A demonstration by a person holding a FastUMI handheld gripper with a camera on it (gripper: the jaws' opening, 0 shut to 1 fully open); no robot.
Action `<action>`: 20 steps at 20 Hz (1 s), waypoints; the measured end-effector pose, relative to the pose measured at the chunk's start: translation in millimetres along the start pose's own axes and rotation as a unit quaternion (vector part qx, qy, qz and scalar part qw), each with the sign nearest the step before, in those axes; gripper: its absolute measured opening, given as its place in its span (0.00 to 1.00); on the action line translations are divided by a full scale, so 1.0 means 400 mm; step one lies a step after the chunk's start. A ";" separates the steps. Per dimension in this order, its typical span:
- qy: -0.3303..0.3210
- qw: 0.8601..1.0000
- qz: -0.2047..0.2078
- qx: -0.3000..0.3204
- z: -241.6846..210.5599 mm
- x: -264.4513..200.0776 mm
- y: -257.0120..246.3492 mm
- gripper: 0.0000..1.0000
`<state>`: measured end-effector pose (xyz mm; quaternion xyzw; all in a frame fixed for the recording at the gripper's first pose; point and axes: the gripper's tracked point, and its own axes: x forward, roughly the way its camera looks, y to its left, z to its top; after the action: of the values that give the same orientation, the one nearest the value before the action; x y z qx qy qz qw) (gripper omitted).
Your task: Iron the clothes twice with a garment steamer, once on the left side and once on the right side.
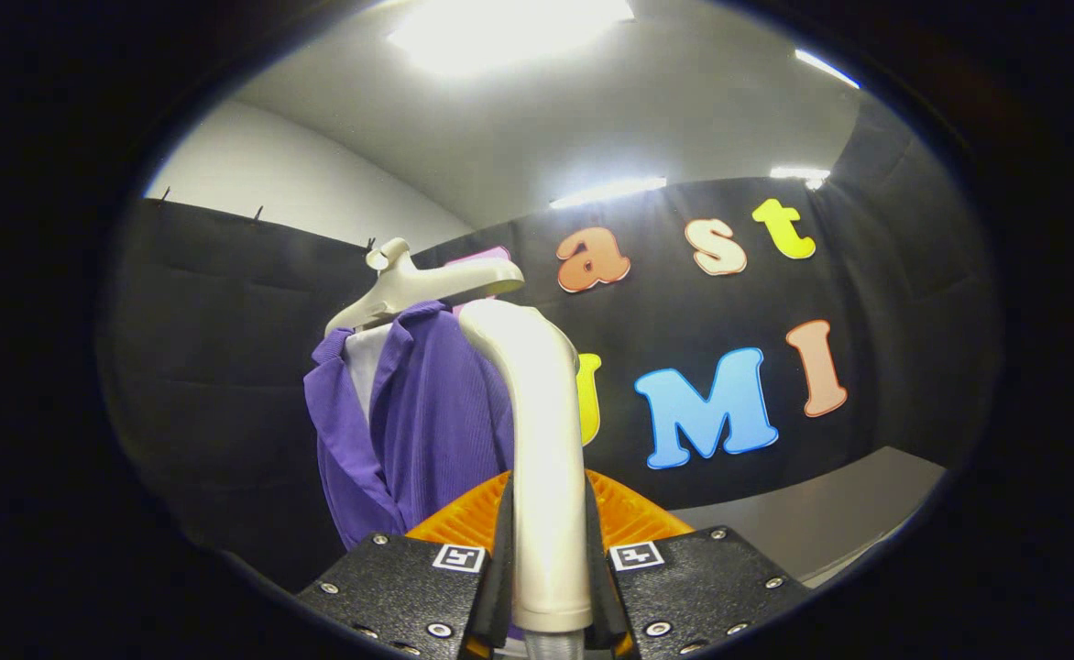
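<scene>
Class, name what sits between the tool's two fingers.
In the gripper view, the garment steamer's white handle sits clamped between the tool fingers, its head reaching the purple shirt.

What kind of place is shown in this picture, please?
Probably a recording booth set up for a household chore: black cloth walls, a purple garment on a hanger, and the gripper shut on a steamer handle.

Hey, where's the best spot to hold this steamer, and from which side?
Hold the steamer by its long, slim handle, as now: the hand-held gripper is shut on the lower part from both sides. The smooth, narrow handle fits between the fingers, and the bent head stays free above, near the purple garment.
</scene>
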<state>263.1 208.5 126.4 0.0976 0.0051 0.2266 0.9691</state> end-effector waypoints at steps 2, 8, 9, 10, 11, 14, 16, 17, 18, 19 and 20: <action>-0.016 1.000 0.007 -0.012 0.008 0.018 0.048 0.36; -0.038 0.998 0.019 -0.056 -0.010 0.063 0.154 0.36; -0.041 0.997 0.014 -0.063 -0.013 0.072 0.158 0.36; -0.045 0.996 0.006 -0.073 -0.017 0.077 0.158 0.36; -0.049 0.995 -0.001 -0.082 -0.020 0.080 0.161 0.36; -0.060 0.993 -0.016 -0.103 -0.037 0.079 0.165 0.36; -0.061 0.992 -0.021 -0.112 -0.055 0.081 0.163 0.36; -0.058 0.992 -0.021 -0.113 -0.066 0.078 0.162 0.36; -0.056 0.992 -0.021 -0.112 -0.074 0.071 0.164 0.36; -0.053 0.992 -0.020 -0.112 -0.084 0.066 0.163 0.36; -0.050 0.992 -0.021 -0.112 -0.094 0.058 0.161 0.36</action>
<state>253.7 282.3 102.5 -0.0008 -0.0667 0.2005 0.9774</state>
